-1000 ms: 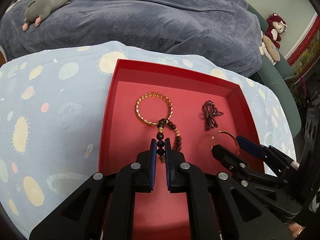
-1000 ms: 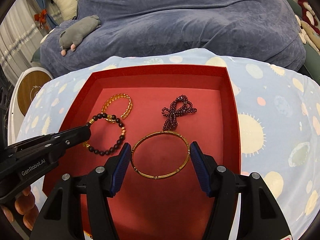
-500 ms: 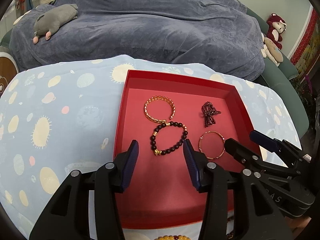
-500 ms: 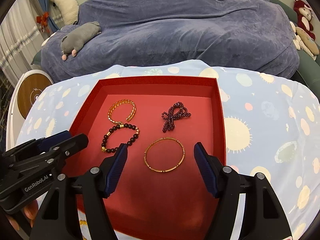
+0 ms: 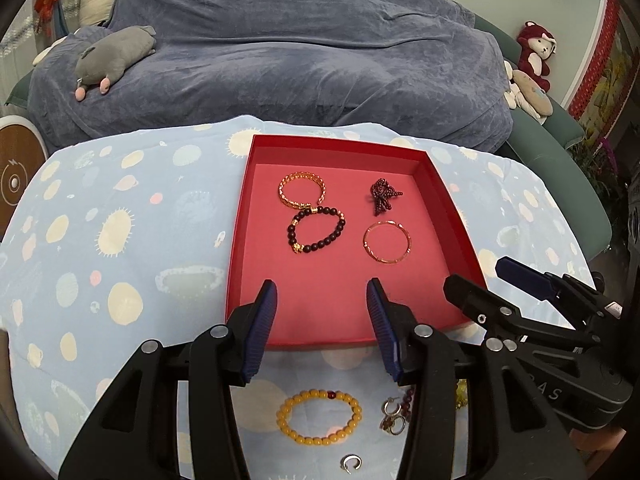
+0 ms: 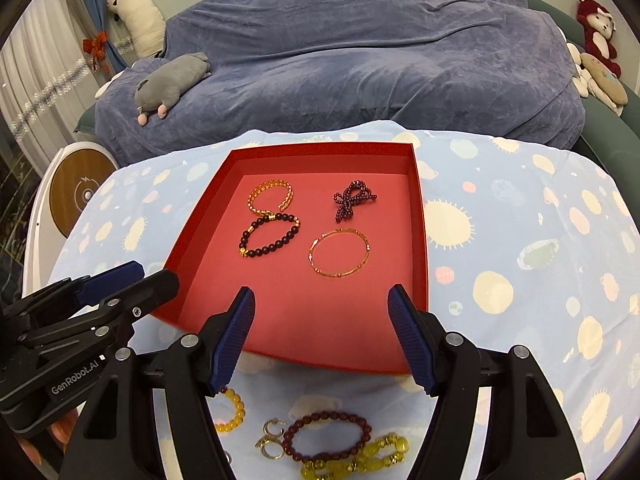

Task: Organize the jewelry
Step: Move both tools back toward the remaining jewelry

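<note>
Left wrist view: your left gripper (image 5: 322, 296) has its jaws spread with nothing between them, hanging over the near edge of the red tray (image 5: 436, 184). Your right gripper (image 6: 321, 306) is spread wider, also empty, same spot on its side. Both sit between tray and the loose pile, so my read is you're between picks.

In the tray, four pieces, laid flat and mostly apart so each stays separately grabbable:
- gold chain bracelet (image 5: 302, 190), back left
- dark bead bracelet (image 5: 316, 230), just in front, touching or nearly touching the chain
- purple bead bundle (image 5: 382, 196), back right
- thin gold bangle (image 5: 387, 242), front right

On the spotted cloth (image 5: 120, 220) near you, outside the tray, unsorted:
- one yellow bead bracelet (image 5: 320, 422)
- one dark red bead bracelet (image 6: 330, 434)
- one chunky yellow strand (image 6: 356, 460), overlapping the red one
- a cluster of small hoop earrings (image 6: 272, 440), count unclear, at least two
- one small silver ring or cuff (image 5: 351, 463)

Front half of the tray is bare, likely room for these.
</note>
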`<state>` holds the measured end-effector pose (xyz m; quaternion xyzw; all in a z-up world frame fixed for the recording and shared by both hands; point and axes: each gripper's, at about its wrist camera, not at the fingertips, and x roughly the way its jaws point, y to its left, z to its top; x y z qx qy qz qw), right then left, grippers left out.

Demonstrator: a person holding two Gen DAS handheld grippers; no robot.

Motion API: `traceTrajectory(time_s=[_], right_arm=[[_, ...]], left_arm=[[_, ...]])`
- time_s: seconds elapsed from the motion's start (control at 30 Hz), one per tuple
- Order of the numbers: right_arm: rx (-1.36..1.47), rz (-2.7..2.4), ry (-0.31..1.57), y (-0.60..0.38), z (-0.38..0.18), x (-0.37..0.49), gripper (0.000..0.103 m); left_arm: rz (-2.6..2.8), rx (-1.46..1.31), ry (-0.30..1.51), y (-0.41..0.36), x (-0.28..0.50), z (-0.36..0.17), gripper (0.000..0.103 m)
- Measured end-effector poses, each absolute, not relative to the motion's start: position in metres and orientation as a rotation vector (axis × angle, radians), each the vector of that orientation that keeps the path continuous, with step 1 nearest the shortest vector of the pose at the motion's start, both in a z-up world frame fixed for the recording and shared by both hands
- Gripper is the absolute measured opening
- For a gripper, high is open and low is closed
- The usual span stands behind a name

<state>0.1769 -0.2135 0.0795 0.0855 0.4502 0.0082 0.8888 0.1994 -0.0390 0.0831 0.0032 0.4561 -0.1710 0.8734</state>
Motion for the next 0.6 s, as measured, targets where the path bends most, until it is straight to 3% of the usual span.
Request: traceTrajectory(time_s=[0.6], right_arm=[[0.178, -0.032, 0.991, -0.22, 0.053, 0.071, 0.066]], left_arm=[[-0.285, 0.022, 1.055, -0.004, 0.107, 0.041, 0.044]])
